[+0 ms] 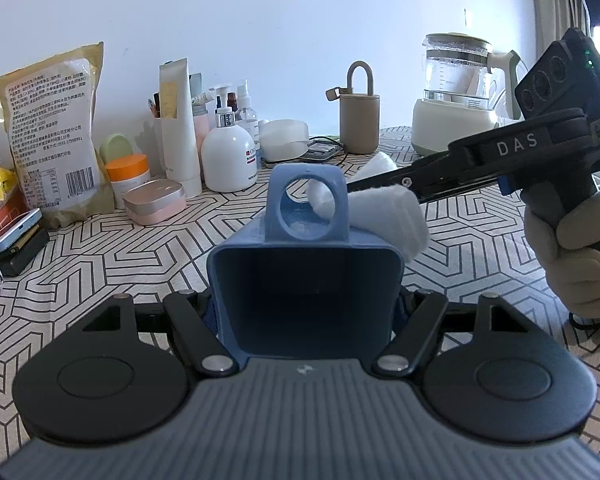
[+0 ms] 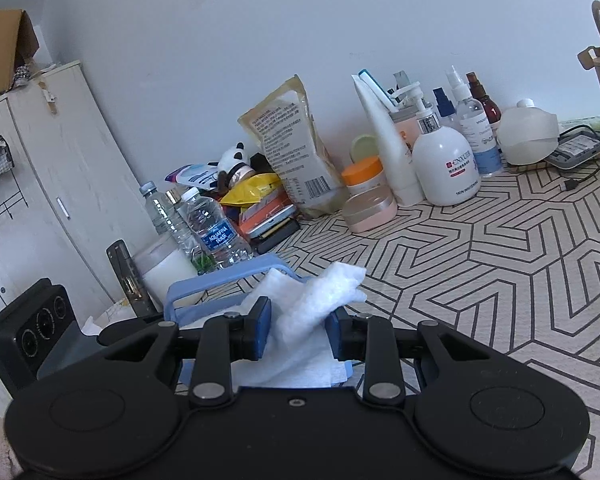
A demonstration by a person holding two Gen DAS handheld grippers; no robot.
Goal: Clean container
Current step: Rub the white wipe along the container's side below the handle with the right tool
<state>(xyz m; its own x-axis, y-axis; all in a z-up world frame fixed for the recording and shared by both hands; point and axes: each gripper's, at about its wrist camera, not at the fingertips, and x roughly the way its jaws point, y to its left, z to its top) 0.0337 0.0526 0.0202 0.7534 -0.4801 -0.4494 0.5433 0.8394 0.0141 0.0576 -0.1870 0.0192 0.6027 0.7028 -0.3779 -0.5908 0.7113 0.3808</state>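
Seemingly cloth (image 2: 300, 320) against container (image 1: 304, 280).

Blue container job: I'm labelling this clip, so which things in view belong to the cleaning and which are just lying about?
In the job:
blue container, held by the left gripper
white cloth, held by the right gripper

Lying about:
pump bottle
food pouch
glass kettle
water bottle
pink case

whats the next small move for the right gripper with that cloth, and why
Probably slide the white cloth over the rim and down into the blue container. The right gripper is shut on the cloth, which sits against the container's outside near its ring handle, while the left gripper holds the container with its open mouth exposed.
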